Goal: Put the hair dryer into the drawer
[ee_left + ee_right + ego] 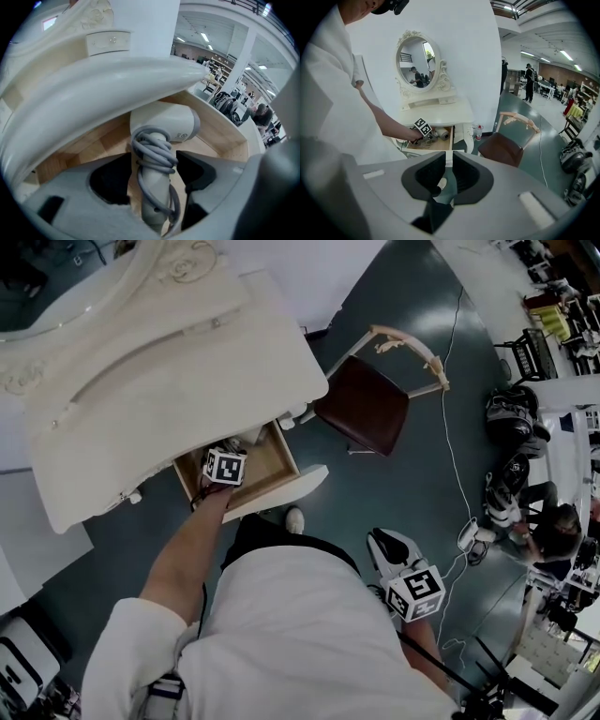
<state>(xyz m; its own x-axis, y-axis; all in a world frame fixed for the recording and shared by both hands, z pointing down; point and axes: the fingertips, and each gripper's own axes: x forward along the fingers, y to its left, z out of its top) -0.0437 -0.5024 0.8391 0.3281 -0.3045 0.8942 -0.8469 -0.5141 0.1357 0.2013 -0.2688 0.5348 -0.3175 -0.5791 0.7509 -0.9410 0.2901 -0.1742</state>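
Hair dryer lies on the wooden floor of the open drawer, under the curved edge of the white table. Its grey cord is wound round the handle. My left hand-held gripper reaches down into the drawer with its jaws wide, one on each side of the handle, and the pads do not press on it. My right hand-held gripper hangs low at my side, well apart from the drawer, with its jaws drawn nearly together on nothing. A brown-seated chair stands just beside the table.
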